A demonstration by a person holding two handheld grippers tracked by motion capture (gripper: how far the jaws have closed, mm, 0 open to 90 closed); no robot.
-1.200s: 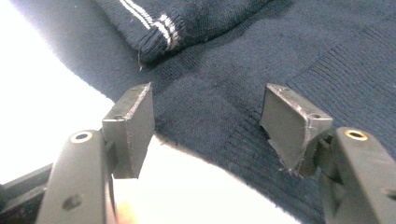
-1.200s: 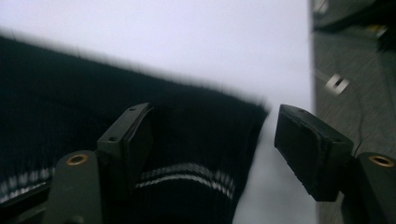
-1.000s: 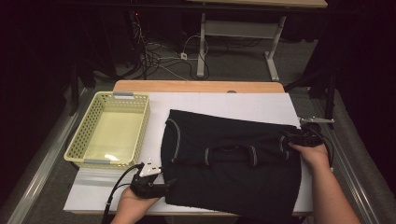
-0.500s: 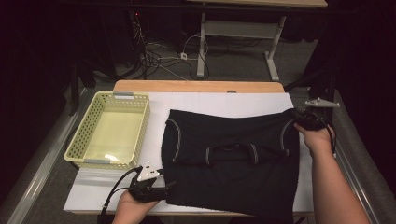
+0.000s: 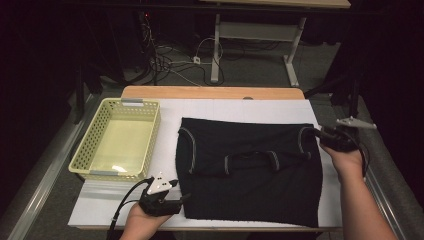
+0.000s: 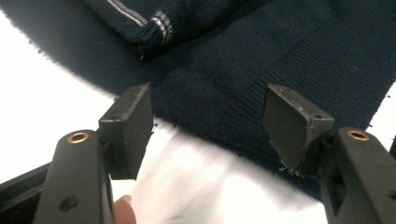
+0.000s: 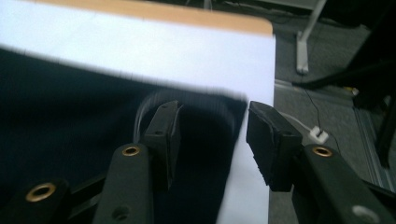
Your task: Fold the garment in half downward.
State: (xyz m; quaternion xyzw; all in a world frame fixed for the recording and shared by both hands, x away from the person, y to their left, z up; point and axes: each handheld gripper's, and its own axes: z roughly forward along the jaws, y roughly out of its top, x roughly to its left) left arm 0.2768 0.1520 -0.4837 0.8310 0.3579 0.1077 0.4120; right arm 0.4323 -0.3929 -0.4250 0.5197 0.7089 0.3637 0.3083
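Basket: pale yellow perforated basket (image 5: 119,142) on the left of the high view, standing on the white table cover (image 5: 240,107), well apart from the garment

Left gripper: left gripper (image 5: 181,199) at the lower left of the high view, right at the garment's lower left corner; its jaws stand apart with nothing pressed between them, and in the left gripper view the ribbed hem lies just beyond and partly between the two pads (image 6: 133,126)

Garment: dark knitted garment (image 5: 250,175) spread flat across the centre and right of the table cover, with pale-trimmed edges bunched in a fold line across its middle

How it will handle: it looks soft, limp and light, so it will probably drape and sag from wherever it is pinched; the knit should give the pads good friction, with little risk of damage

Where to take hold: corners and the ribbed hem look best, one at each side, so the cloth lifts evenly and does not bunch

Right gripper: right gripper (image 5: 317,133) at the right edge of the high view, beside the garment's upper right corner; its jaws have just been opening and stand apart, and in the right gripper view the corner (image 7: 212,116) lies below the gap, unclamped
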